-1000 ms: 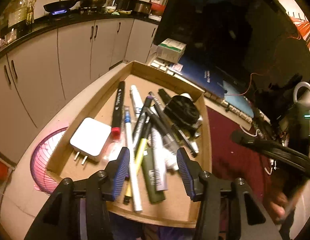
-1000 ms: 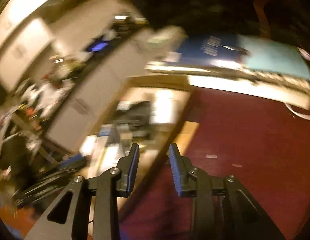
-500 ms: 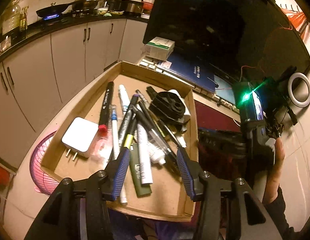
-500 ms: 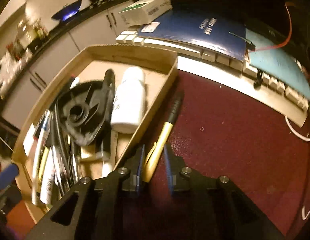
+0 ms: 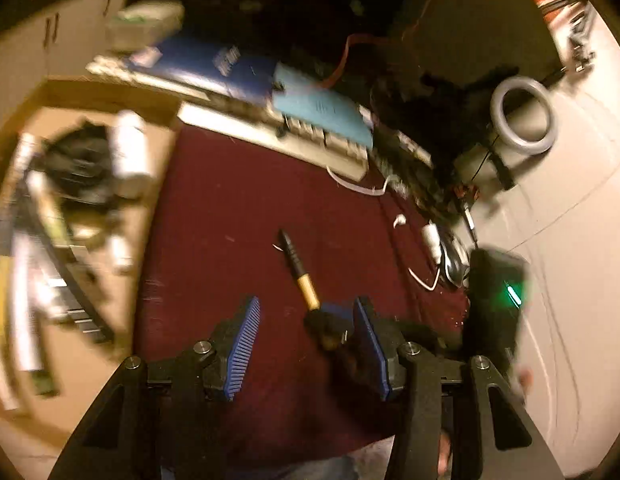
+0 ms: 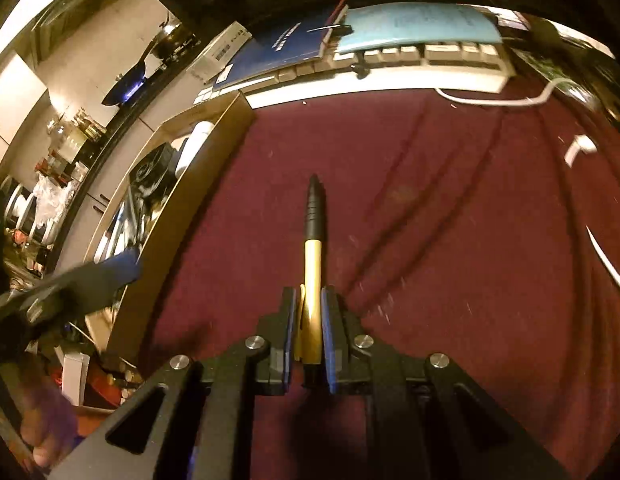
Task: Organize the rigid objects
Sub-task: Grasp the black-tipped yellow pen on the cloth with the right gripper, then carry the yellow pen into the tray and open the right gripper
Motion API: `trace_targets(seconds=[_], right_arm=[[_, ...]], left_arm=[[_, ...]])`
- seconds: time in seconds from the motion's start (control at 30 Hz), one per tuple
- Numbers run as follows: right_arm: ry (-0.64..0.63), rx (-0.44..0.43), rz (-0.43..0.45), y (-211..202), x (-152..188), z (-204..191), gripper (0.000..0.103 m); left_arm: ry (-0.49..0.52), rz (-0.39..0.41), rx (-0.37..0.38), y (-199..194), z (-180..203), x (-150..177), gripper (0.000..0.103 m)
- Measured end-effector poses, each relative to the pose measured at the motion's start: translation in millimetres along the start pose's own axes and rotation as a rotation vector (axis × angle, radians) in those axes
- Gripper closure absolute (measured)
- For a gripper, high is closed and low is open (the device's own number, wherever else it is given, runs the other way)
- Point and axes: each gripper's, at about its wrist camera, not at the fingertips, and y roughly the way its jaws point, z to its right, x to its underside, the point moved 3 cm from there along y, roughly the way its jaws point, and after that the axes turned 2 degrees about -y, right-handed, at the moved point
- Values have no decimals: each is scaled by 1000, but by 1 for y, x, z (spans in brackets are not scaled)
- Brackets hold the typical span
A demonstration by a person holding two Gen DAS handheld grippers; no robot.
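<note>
My right gripper (image 6: 310, 300) is shut on a yellow pen with a black tip (image 6: 313, 248) and holds it over the dark red mat (image 6: 429, 200), tip pointing away. The same pen (image 5: 300, 274) shows in the left wrist view, just ahead of my left gripper (image 5: 306, 312), which is open and empty over the mat (image 5: 230, 220). The right gripper's fingers (image 5: 329, 326) show there, closed around the pen's end. A cardboard tray (image 5: 158, 184) at the left holds several pens and markers, a black round object (image 5: 82, 164) and a white bottle (image 5: 128, 148). It also shows in the right wrist view (image 6: 178, 208).
A white keyboard (image 6: 389, 64) with a blue book (image 6: 286, 44) and a light blue booklet (image 6: 417, 24) on it lies beyond the mat. White cables (image 5: 421, 276) and a mouse (image 5: 453, 264) lie at the mat's right. A ring light (image 5: 523, 118) stands further right.
My left gripper swung right, from over the tray to over the mat. My right gripper carried the yellow pen away from the tray's edge to the middle of the mat.
</note>
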Motion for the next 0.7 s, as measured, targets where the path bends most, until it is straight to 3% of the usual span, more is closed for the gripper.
trace_targets(seconds=[0.07, 0.1, 0.2, 0.23, 0.3, 0.4, 0.57, 0.7], right_arm=[[-11, 1, 8, -6, 10, 0, 91], [-5, -13, 7, -8, 15, 0, 91], [6, -78, 13, -6, 27, -9, 91], [4, -92, 26, -7, 30, -12, 91], [-3, -90, 61, -13, 34, -14, 91], [-8, -149, 77, -20, 37, -17, 91], [-58, -170, 90, -22, 34, -40, 91], [-161, -233, 123, -28, 13, -89, 91]], left_arm=[[0, -45, 0, 25, 7, -4, 55], [-12, -66, -6, 35, 8, -4, 62], [-65, -140, 11, 61, 5, 4, 70], [-80, -142, 2, 63, 2, 5, 71], [-109, -138, -2, 65, -4, 9, 84], [-162, -143, 29, 61, -11, 12, 90], [-158, -45, 23, 28, -12, 9, 93], [-176, 116, 5, -40, -35, -7, 94]])
